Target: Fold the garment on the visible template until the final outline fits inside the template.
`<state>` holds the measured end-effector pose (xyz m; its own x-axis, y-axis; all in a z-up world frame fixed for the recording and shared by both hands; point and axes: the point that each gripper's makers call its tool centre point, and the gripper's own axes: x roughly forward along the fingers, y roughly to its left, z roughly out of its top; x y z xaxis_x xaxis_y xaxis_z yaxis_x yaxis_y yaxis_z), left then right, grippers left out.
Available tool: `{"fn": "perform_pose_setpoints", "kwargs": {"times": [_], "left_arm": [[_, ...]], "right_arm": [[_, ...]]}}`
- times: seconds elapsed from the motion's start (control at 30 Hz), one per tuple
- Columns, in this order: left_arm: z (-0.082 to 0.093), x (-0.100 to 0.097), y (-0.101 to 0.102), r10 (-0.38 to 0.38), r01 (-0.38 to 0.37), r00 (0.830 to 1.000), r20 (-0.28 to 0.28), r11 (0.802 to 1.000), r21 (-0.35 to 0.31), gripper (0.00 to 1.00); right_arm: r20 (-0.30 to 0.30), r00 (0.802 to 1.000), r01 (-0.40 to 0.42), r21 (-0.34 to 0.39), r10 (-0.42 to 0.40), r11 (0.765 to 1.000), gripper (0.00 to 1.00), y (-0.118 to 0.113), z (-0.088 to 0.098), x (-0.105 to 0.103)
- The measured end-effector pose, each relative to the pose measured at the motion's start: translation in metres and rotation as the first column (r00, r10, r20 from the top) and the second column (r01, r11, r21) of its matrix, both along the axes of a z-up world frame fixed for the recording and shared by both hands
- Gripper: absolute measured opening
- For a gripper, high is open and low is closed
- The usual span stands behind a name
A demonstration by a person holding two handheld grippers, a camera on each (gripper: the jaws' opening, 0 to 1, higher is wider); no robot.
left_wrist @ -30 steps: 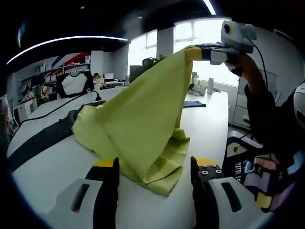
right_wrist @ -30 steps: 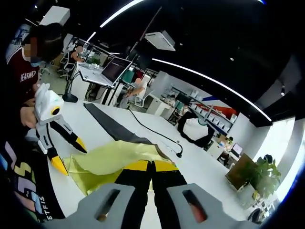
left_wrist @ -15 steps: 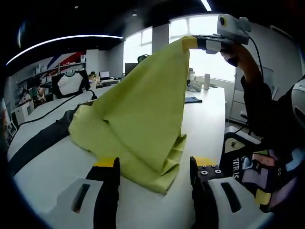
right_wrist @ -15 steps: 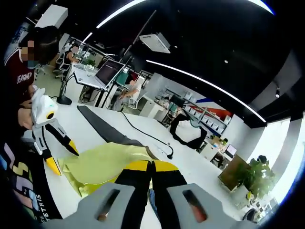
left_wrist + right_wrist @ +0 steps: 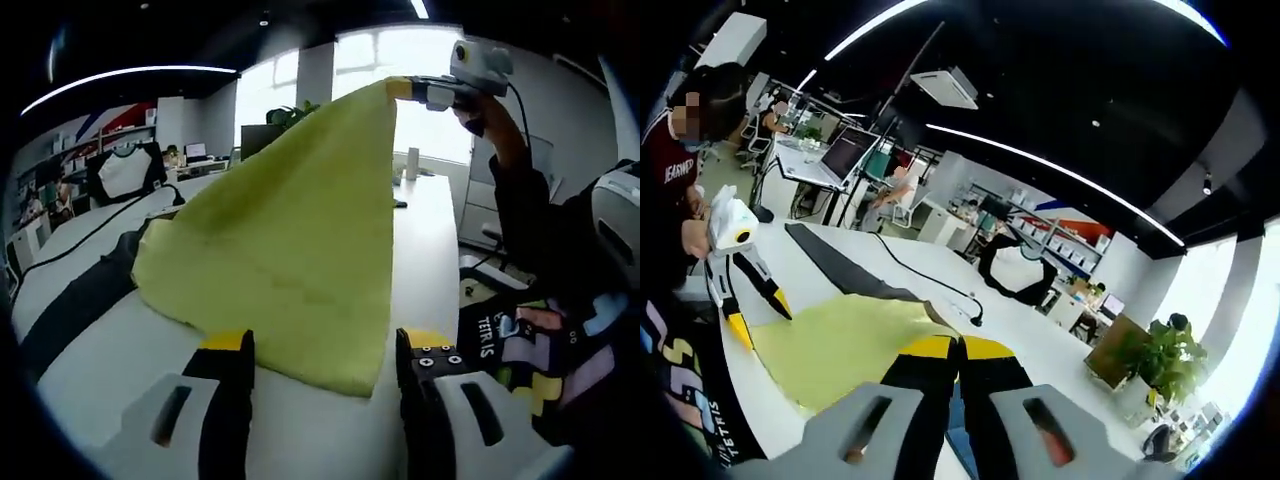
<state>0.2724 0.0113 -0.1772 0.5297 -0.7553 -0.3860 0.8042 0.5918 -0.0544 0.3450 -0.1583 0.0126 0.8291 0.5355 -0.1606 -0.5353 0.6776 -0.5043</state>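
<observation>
Overhead, the right gripper pinches a corner of the garment — soft, light cloth draping to the table. Left gripper, jaws spread, could take its lower hem.

Right gripper is raised high, jaws pinched tight on a corner of the yellow-green cloth garment. Left gripper sits low beside the garment's bottom edge, jaws spread wide.
</observation>
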Motion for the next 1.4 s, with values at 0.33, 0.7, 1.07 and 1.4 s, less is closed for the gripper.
{"fn": "perform_pose_setpoints", "kwargs": {"times": [0.33,0.7,1.07,1.4], "left_arm": [[-0.008,0.007,-0.005,-0.058,0.059,0.998,-0.021,0.998,0.032,0.52],[-0.009,0.011,-0.008,-0.045,0.044,0.998,0.047,0.999,0.022,0.26],[-0.009,0.008,0.0,-0.041,0.041,0.999,0.02,0.999,-0.015,0.02],[-0.009,0.001,0.036,-0.018,0.018,0.999,-0.03,1.0,-0.017,0.02]], "right_arm": [[-0.023,0.999,0.022,0.01,-0.022,1.0,0.0,-0.009,-0.008,0.003],[-0.062,0.997,0.052,0.038,-0.05,0.998,0.0,-0.025,-0.022,0.009],[-0.104,0.992,0.075,0.029,-0.071,0.997,0.0,-0.037,-0.044,0.007],[-0.176,0.979,0.11,0.025,-0.104,0.994,0.0,-0.057,-0.078,0.001]]}}
